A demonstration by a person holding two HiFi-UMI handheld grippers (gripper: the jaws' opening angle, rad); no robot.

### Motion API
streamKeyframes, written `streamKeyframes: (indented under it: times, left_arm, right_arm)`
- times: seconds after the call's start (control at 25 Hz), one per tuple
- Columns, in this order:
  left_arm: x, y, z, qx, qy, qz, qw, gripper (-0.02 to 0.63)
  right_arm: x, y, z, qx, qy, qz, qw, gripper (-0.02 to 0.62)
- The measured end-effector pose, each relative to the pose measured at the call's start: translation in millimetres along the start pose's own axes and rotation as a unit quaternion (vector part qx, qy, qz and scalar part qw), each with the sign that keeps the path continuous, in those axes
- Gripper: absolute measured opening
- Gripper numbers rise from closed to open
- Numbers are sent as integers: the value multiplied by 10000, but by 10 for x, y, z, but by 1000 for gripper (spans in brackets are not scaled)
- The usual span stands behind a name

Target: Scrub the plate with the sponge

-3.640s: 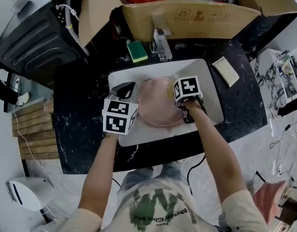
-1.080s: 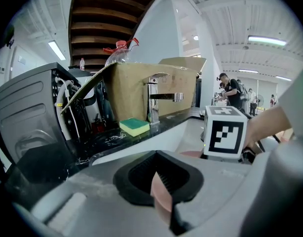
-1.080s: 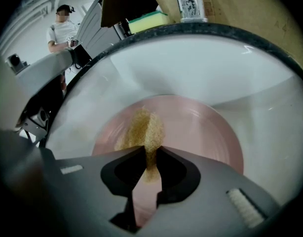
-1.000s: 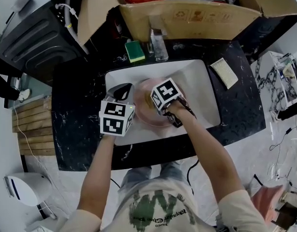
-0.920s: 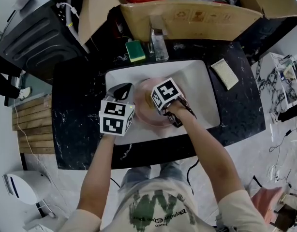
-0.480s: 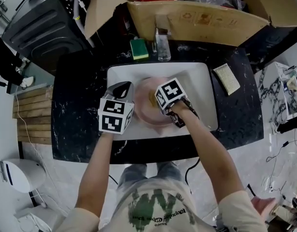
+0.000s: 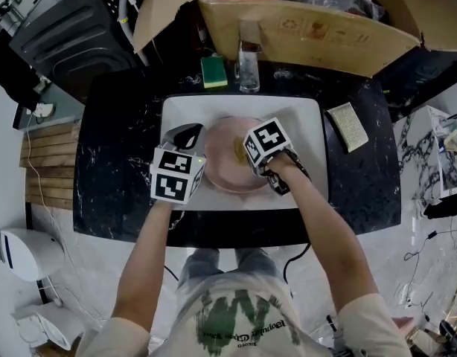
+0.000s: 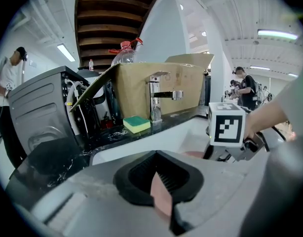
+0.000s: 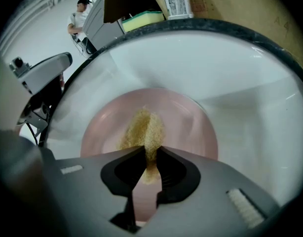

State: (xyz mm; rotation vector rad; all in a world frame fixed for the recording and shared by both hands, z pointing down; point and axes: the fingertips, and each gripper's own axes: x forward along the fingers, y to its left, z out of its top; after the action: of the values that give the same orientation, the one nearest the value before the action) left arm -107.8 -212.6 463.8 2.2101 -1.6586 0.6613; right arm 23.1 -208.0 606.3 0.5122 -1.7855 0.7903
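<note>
Presently scrubbing pink plate [image 9: 191, 127], lying in white sink [image 7: 303, 117], with soft, light sponge [image 9: 144, 127] pinched tight in right tool [image 9: 149, 154]; steadying plate, judged stiff, slick and breakable, seemingly by its near rim in clamped left tool [image 8: 159, 184].

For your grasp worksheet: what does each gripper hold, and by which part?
Left gripper grips the pink plate by its rim; right gripper pinches the sponge by its near end.

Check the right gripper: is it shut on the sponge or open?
Shut on the sponge: the right gripper's fingers pinch it over the pink plate.
</note>
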Motion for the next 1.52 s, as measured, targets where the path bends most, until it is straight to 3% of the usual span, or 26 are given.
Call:
streamKeyframes:
  times: [0.68,0.96,1.24,1.52]
  left_arm:
    - [40,-89,22,-128,0,327,9994,5]
    - [45,-152,57,-43,-77,265,9996,5]
    - [3,-138,49,-15,-67,220,9997,5]
    - [-67,-43,14,-112,-27,110,9999,5]
  right_arm:
    - [-97,-315,-218,-522,493,-55,9974,66]
    - [-136,-367,-228,-723,598,9,9956,66]
    - [-140,-370,-219,-680,539,65,9962,66]
    - [-267,-206,-44,-427,160,343,9984,64]
